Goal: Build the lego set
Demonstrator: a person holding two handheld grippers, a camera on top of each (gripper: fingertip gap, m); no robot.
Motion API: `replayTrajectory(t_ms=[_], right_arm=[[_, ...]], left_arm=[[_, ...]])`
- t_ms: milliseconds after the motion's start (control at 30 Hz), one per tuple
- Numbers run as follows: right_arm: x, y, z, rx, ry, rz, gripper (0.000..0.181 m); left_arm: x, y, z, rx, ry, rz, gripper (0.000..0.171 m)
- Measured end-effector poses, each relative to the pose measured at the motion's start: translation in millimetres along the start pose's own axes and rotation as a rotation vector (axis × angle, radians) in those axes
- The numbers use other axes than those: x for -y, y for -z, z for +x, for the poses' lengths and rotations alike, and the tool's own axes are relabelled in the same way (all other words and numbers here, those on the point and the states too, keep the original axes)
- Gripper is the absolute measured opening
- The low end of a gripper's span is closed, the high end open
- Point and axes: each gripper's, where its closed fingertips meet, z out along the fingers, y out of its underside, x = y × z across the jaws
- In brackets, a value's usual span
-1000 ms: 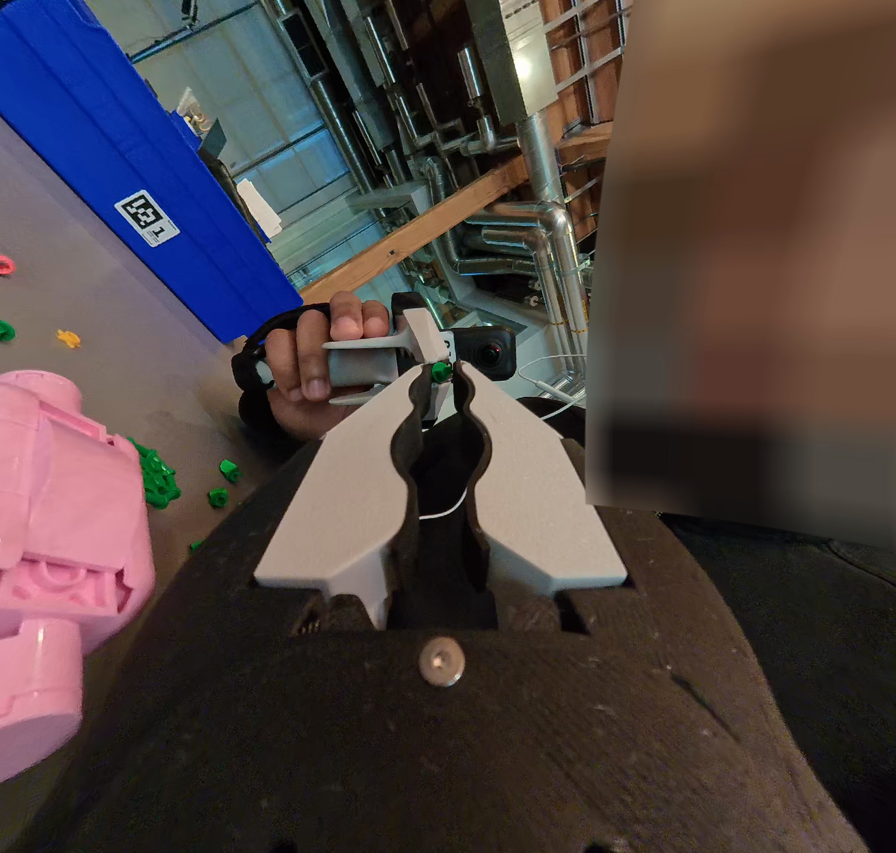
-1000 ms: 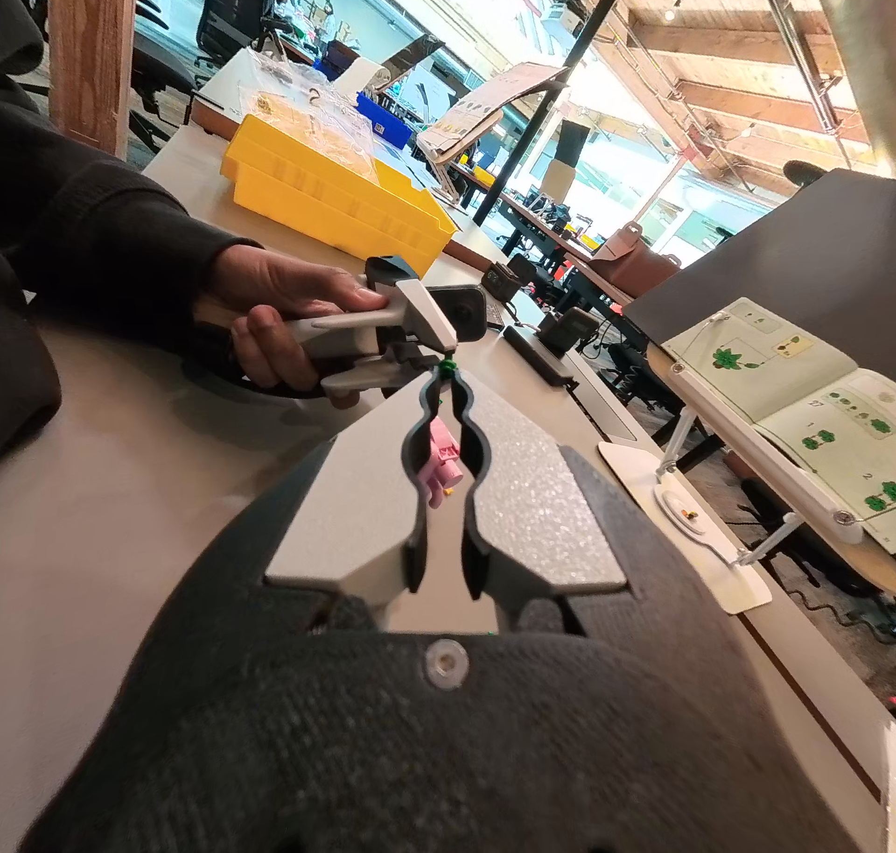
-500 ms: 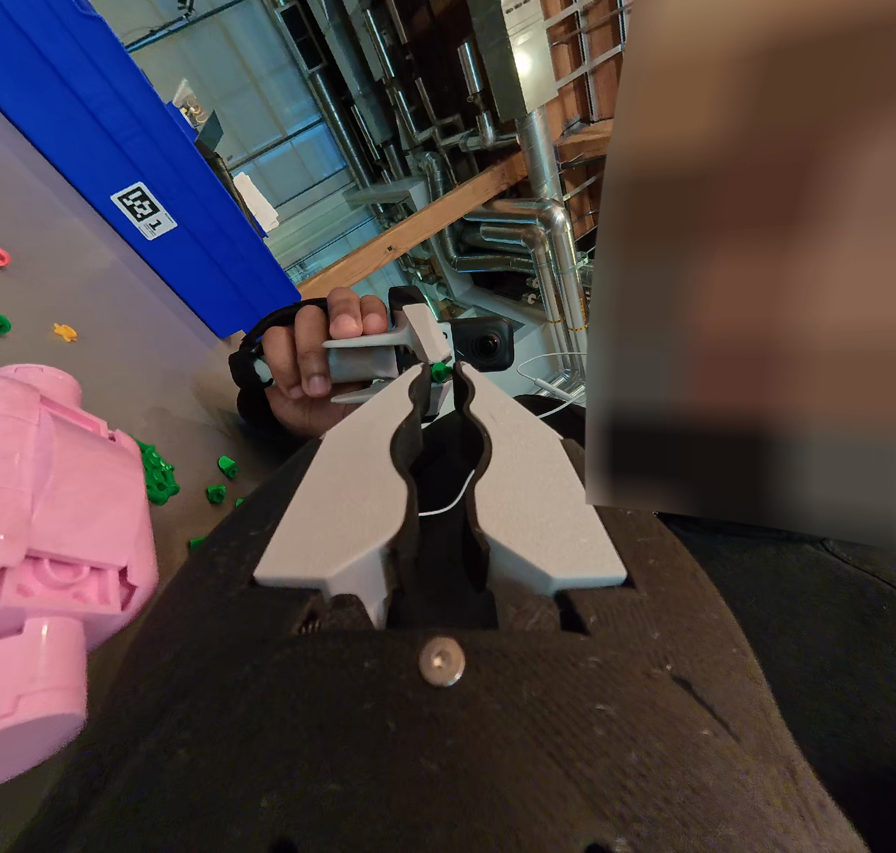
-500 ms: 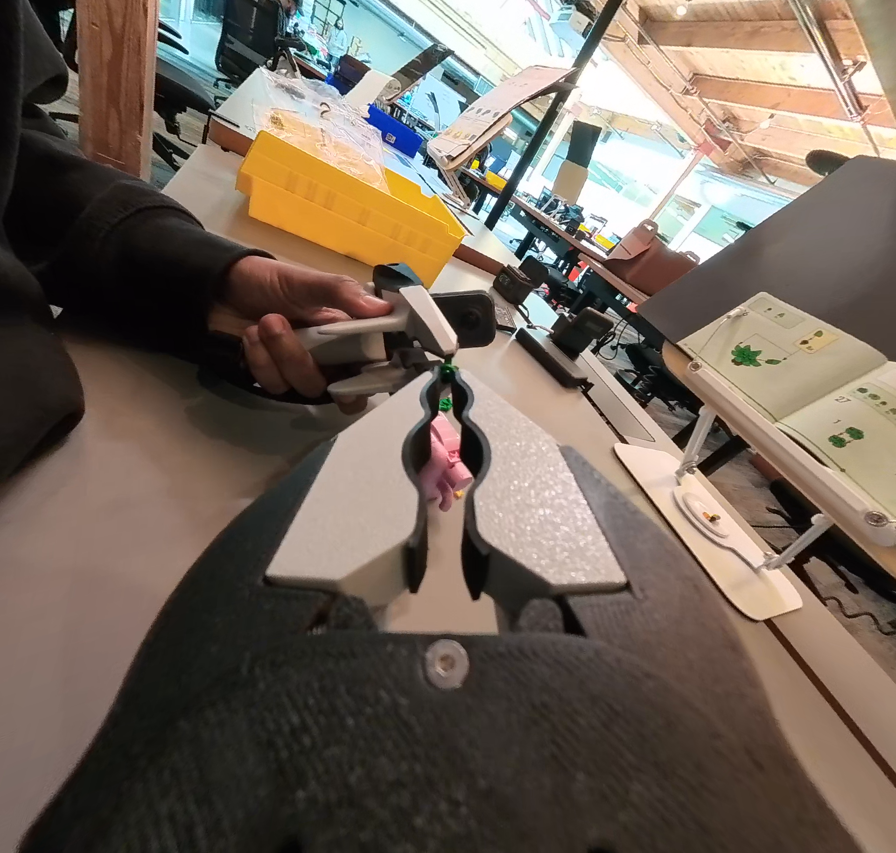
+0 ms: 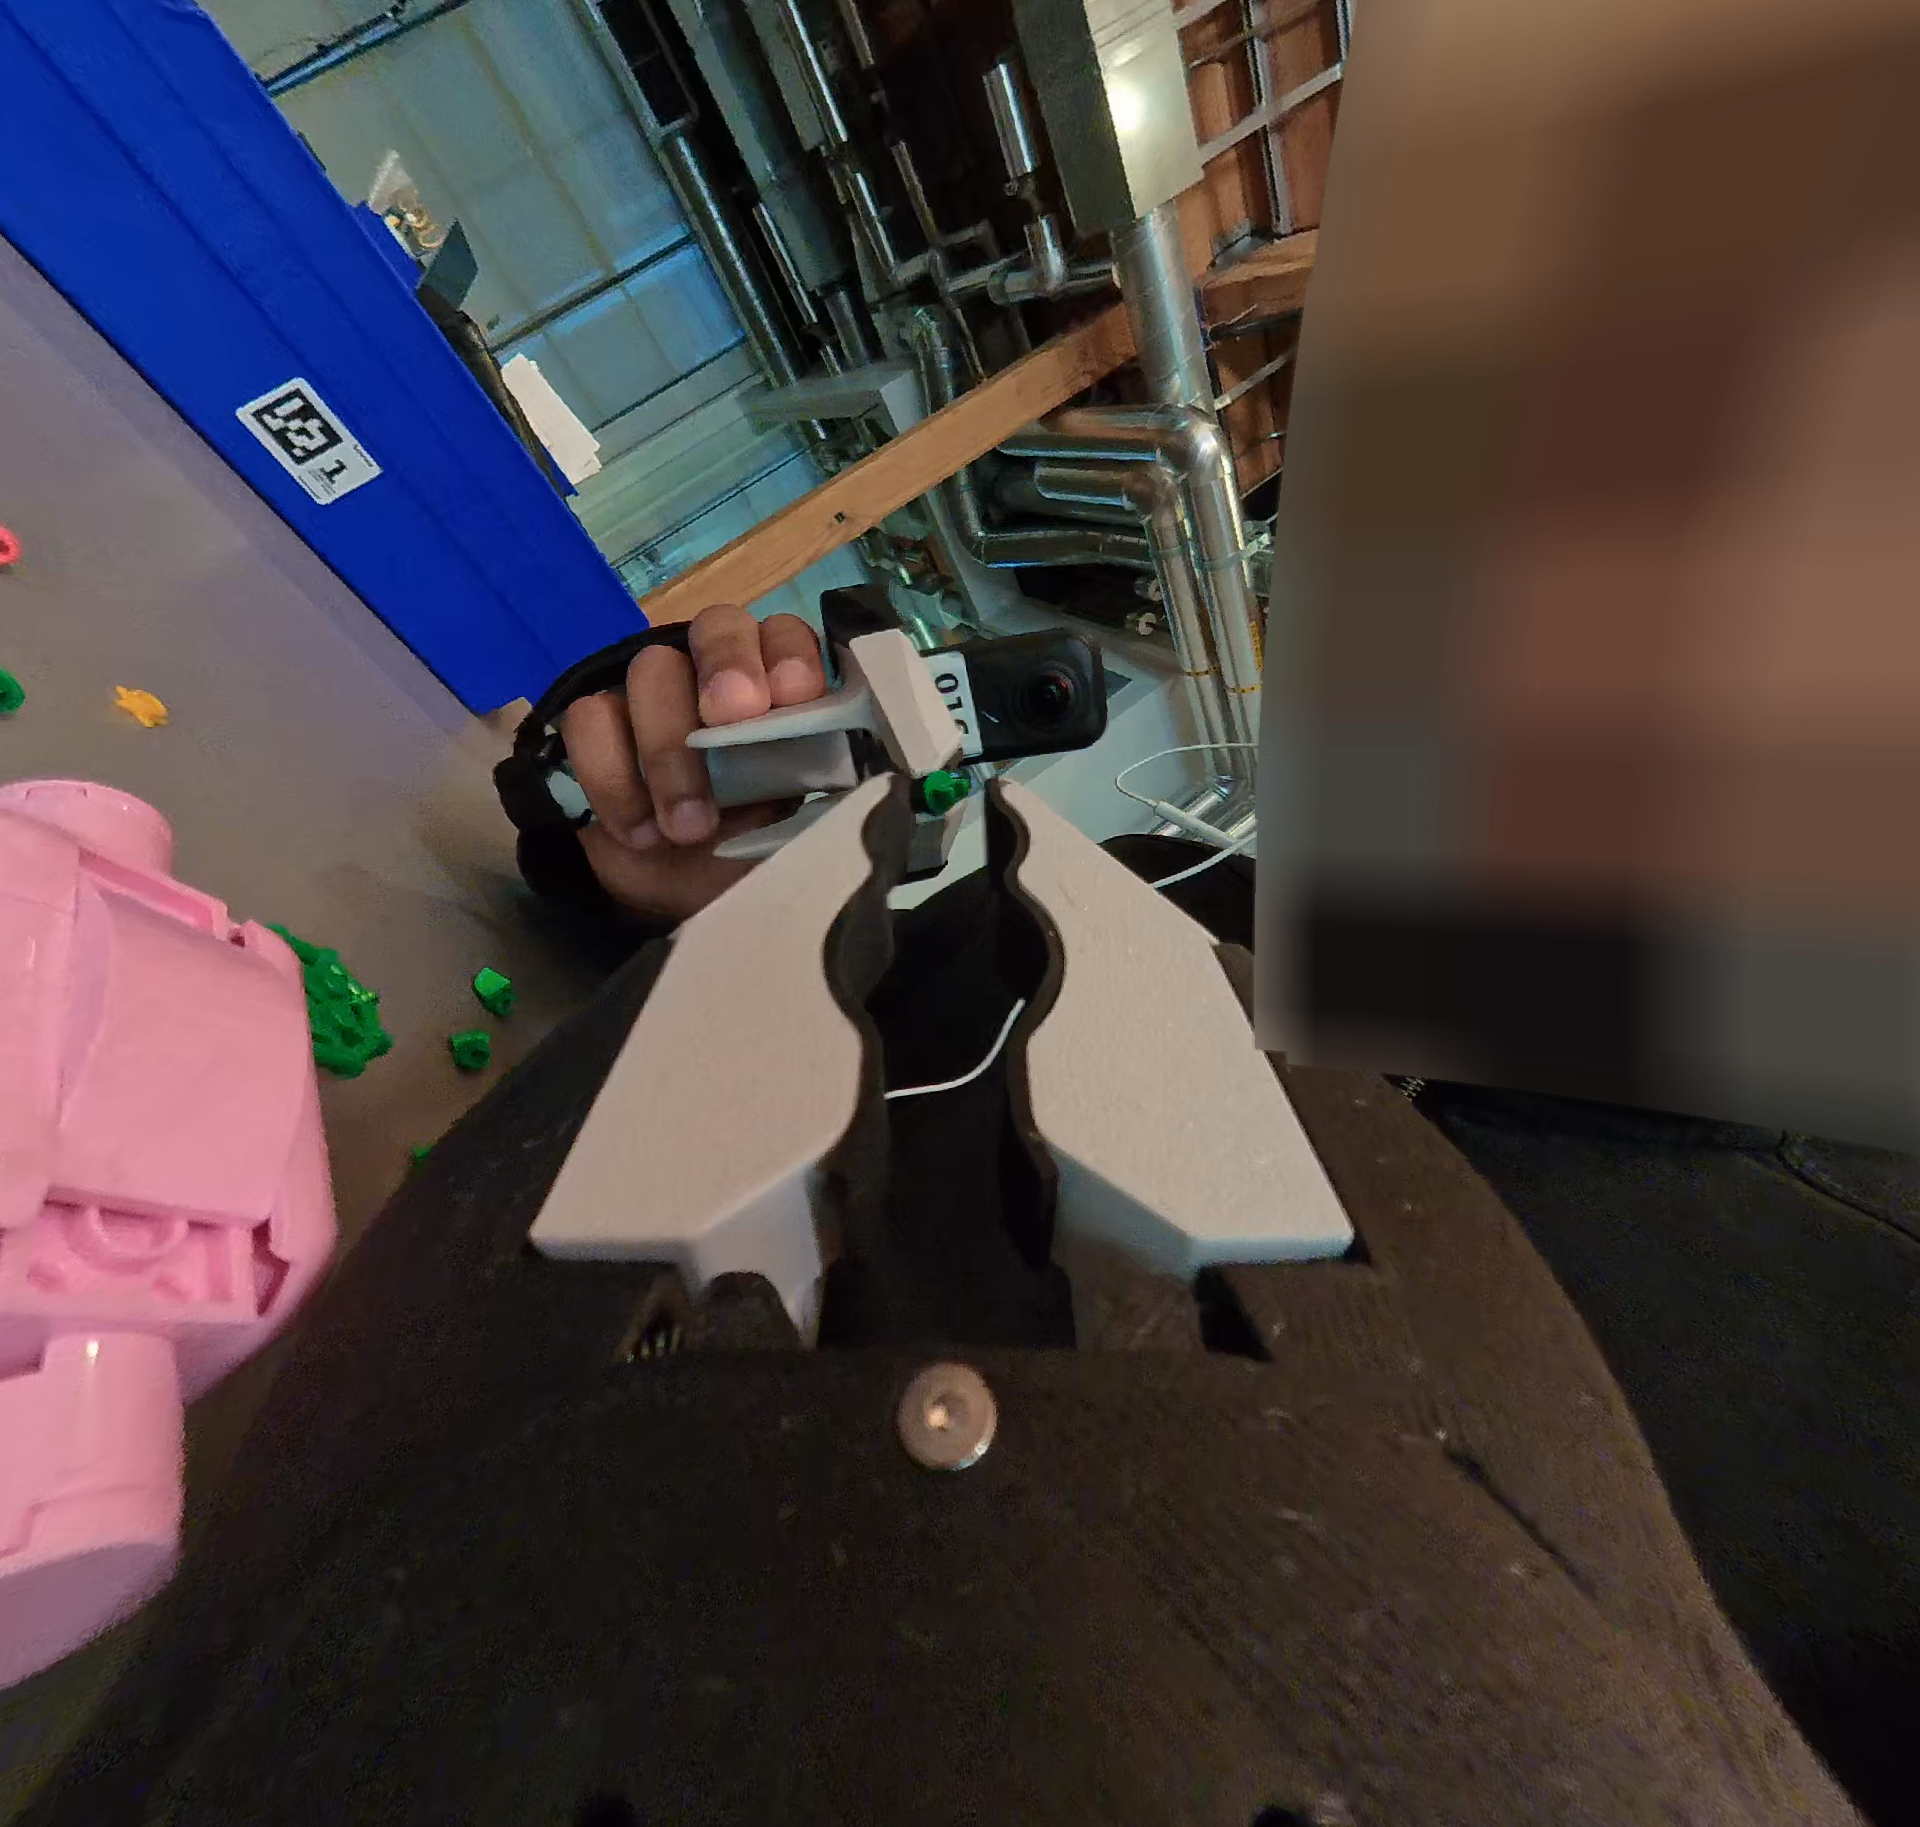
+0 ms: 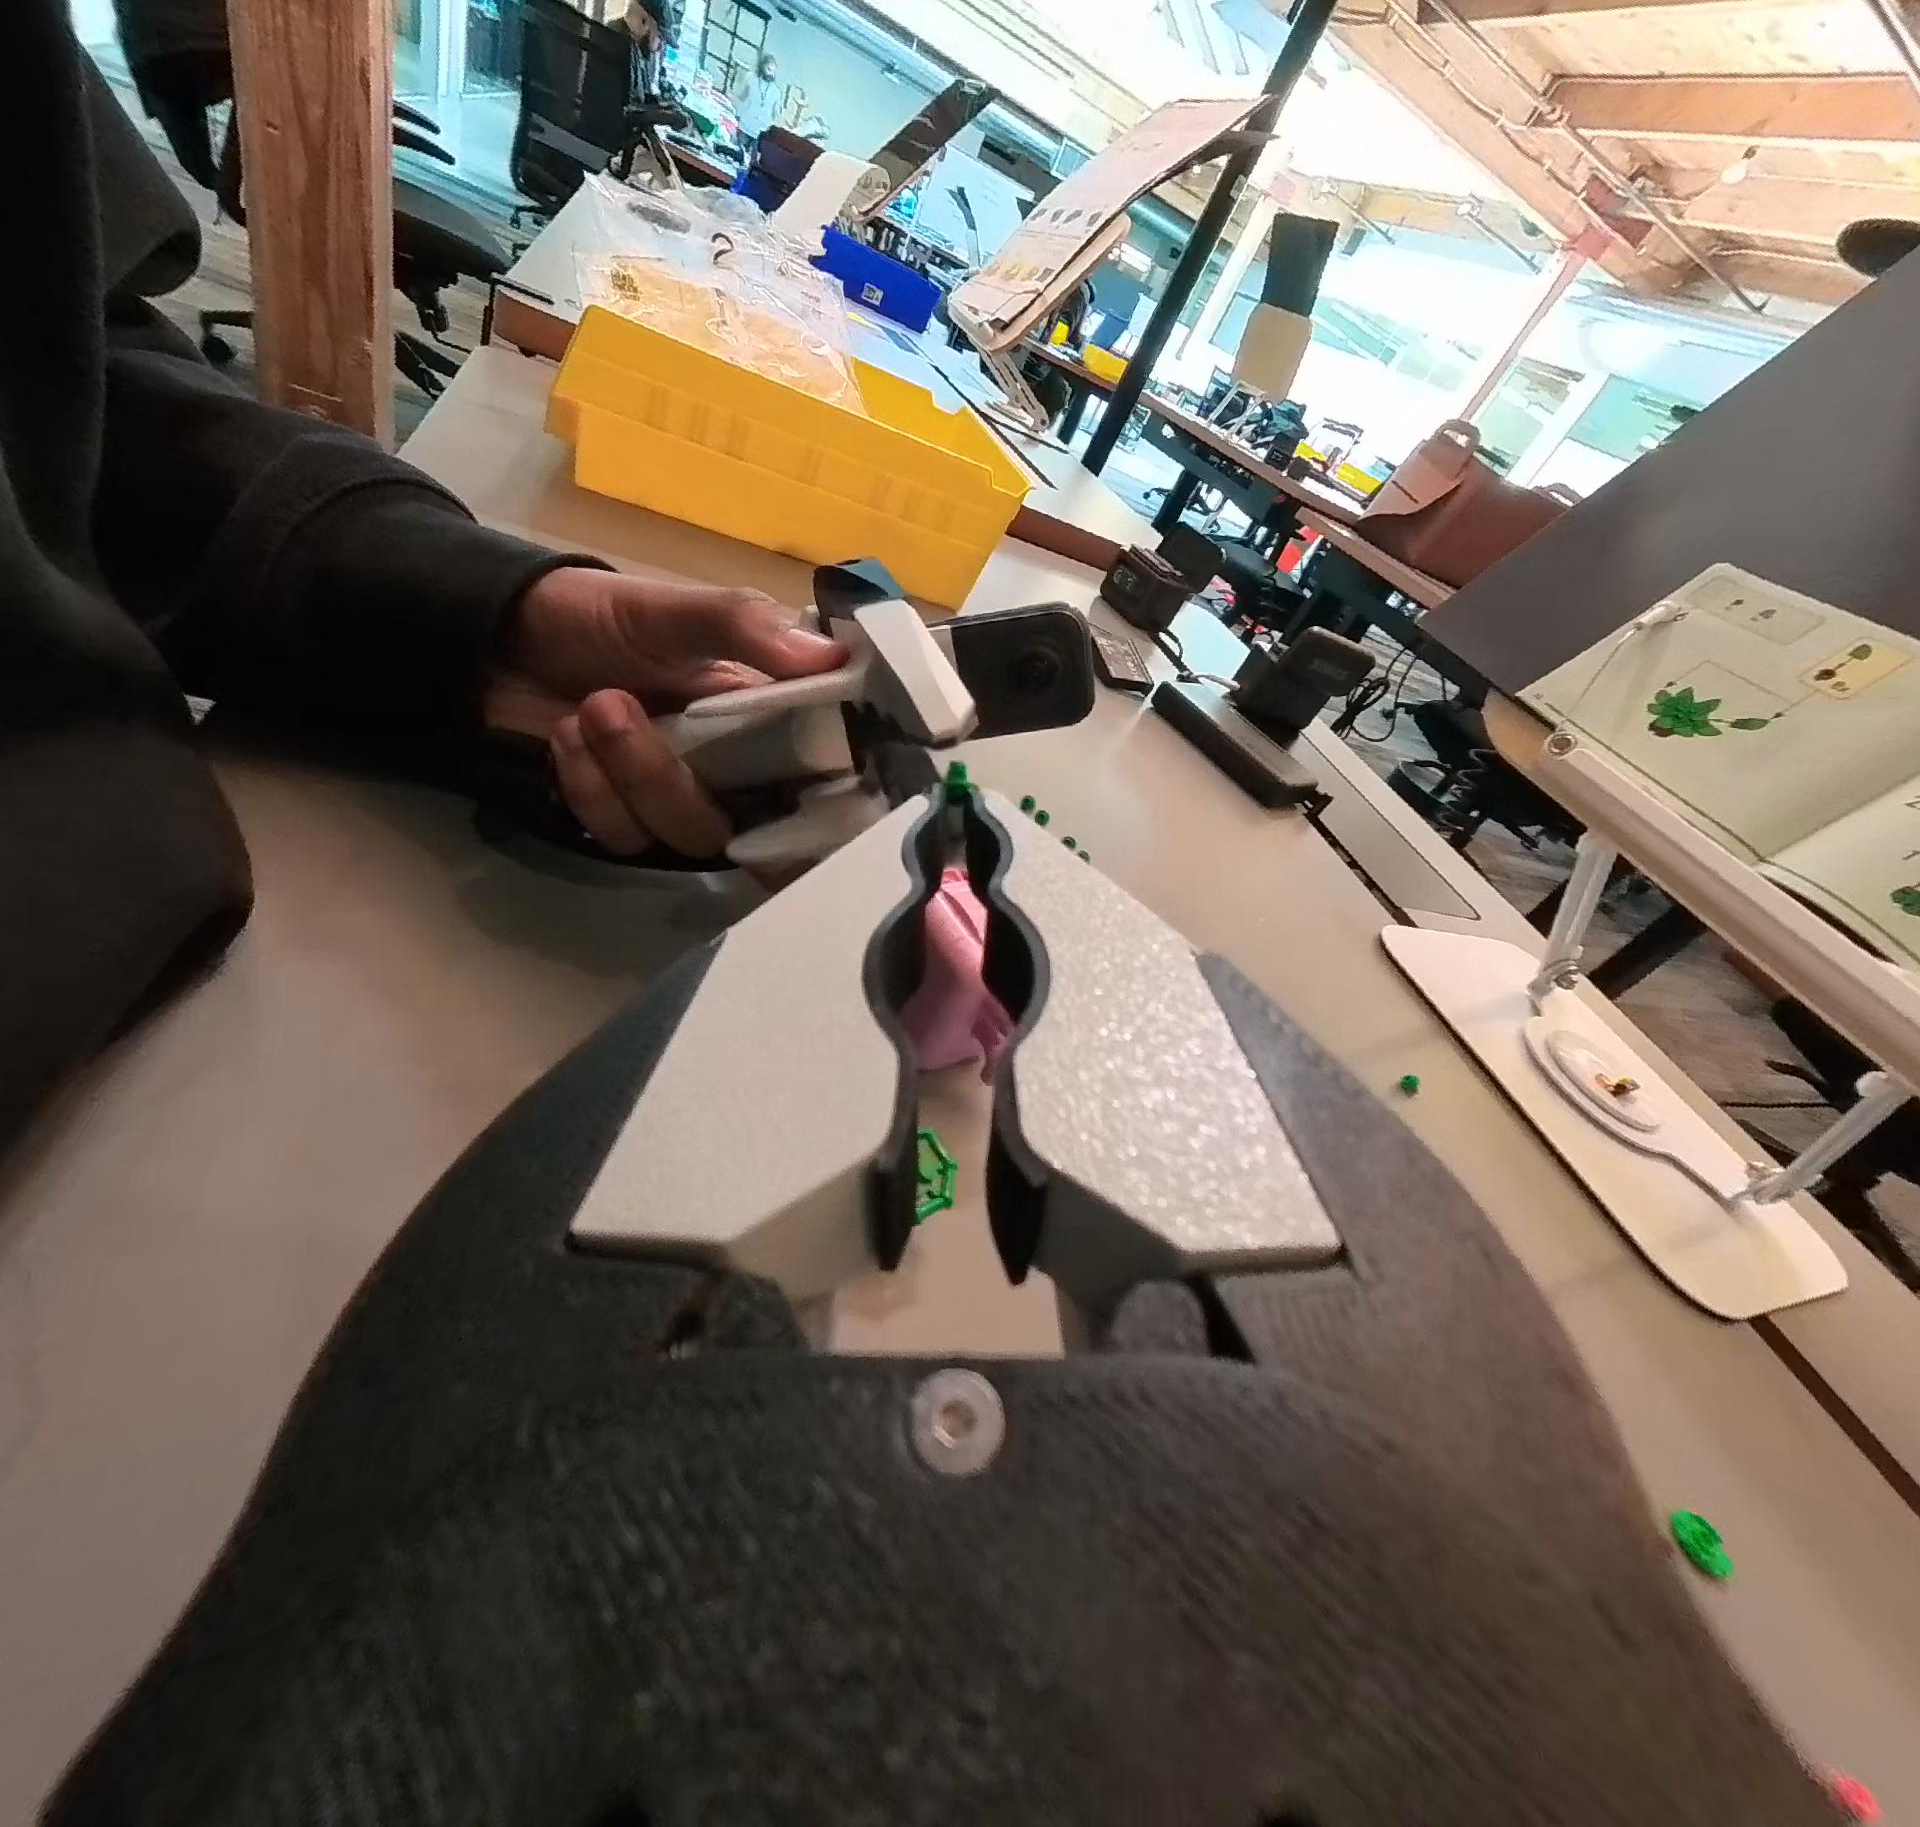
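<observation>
My right gripper (image 6: 954,809) pinches a tiny green piece (image 6: 956,782) at its fingertips, above the table; the left gripper (image 5: 940,803) stands slightly parted, seemingly empty. Light, stiff, slippery: I'd grip its flat sides.

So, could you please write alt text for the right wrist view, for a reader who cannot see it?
The right gripper pinches a small green lego piece at its fingertips above a pale table, facing the left gripper held in a dark-sleeved hand. Behind are a yellow bin and an open instruction booklet on a stand.
</observation>
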Motion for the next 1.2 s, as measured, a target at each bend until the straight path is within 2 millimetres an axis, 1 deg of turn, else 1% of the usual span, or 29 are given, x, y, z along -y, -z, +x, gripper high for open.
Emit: replayTrajectory(t_ms=[33,67,233,333,433,500,567,633,700,800,867,933,1033,1133,1200], right_arm=[[1,0,0,0.002,-0.010,0.007,0.000],[2,1,1,0.004,-0.024,0.012,0.001],[0,2,7,0.016,-0.122,0.019,0.000],[-4,2,7,0.064,-0.228,0.017,0.000],[-5,1,-1,0.175,-0.357,0.016,0.000],[-6,1,0,0.191,-0.415,0.023,0.000],[-11,1,3,0.180,-0.439,0.007,0.000],[-16,3,9,0.151,-0.439,-0.014,0.000],[-20,6,19,0.110,-0.445,-0.025,0.000],[-26,15,39,0.029,-0.461,-0.032,0.000],[-32,22,52,-0.021,-0.485,-0.041,0.000],[-44,29,65,-0.078,-0.490,-0.095,0.000],[-59,49,86,-0.175,-0.431,-0.187,0.000],[-64,69,93,-0.187,-0.380,-0.239,0.000],[-71,81,92,-0.178,-0.361,-0.279,0.001]], left_arm=[[0,0,-3,0.025,-0.003,0.000,0.020],[0,0,-5,0.043,-0.012,-0.001,0.025],[5,3,-4,0.112,-0.128,0.003,0.027],[9,7,-4,0.175,-0.233,-0.007,0.023],[7,10,-6,0.246,-0.337,-0.061,0.013],[3,10,-6,0.263,-0.379,-0.107,0.005],[-1,11,-11,0.298,-0.392,-0.149,0.000],[8,18,-9,0.344,-0.460,-0.129,0.000],[22,32,-8,0.409,-0.525,-0.094,0.000],[37,51,-5,0.472,-0.578,-0.049,0.000],[43,56,-2,0.473,-0.589,-0.013,0.000],[42,55,-1,0.456,-0.572,-0.010,0.001],[36,51,-4,0.456,-0.566,-0.042,0.003],[33,49,-7,0.480,-0.587,-0.065,0.003],[32,49,-9,0.482,-0.585,-0.076,0.003]])
